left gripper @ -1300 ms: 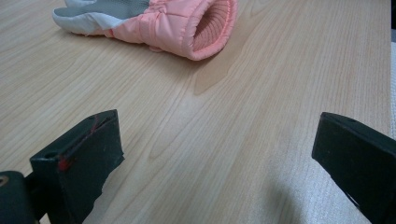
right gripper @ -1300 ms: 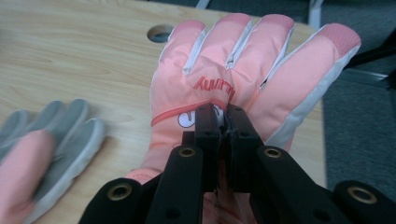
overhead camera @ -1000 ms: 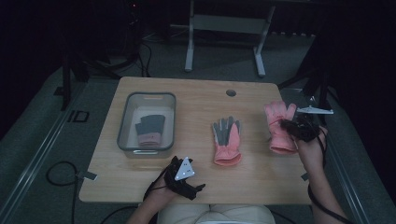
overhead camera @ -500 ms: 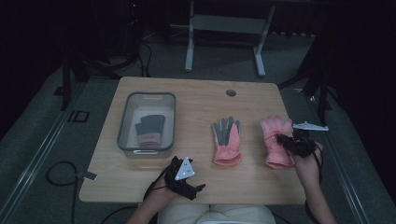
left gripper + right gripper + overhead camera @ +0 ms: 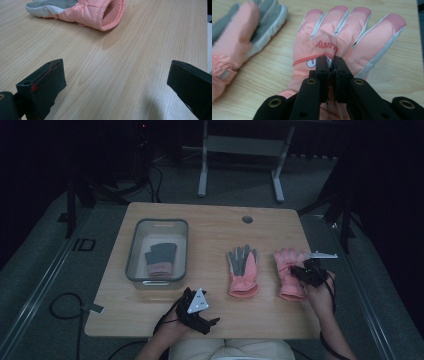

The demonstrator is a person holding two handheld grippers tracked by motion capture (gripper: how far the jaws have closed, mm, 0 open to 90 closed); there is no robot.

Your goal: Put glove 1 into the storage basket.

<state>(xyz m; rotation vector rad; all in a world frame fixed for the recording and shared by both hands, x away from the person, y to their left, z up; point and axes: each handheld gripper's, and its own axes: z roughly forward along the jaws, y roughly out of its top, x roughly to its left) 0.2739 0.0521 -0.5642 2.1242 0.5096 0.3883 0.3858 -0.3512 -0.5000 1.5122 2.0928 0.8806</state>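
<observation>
A pink glove (image 5: 286, 281) (image 5: 342, 32) lies back-up on the wooden table (image 5: 210, 227), fingers pointing away from me. My right gripper (image 5: 301, 271) (image 5: 331, 62) is shut on a fold of fabric on its back, near the printed logo. A second pink glove (image 5: 242, 270) (image 5: 234, 37) (image 5: 82, 10) lies palm-up at mid-table, showing its grey palm. My left gripper (image 5: 202, 316) (image 5: 115, 82) rests near the front edge of the table. Its jaws stand wide apart with bare wood between them.
A clear plastic bin (image 5: 132, 255) stands at the table's left, holding a grey and pink glove (image 5: 160, 257). A round cable hole (image 5: 247, 219) sits near the far edge. Cables trail on the floor at the left.
My right gripper has come down and toward me with the pink glove, which now lies on the table. The left gripper has stayed put.
</observation>
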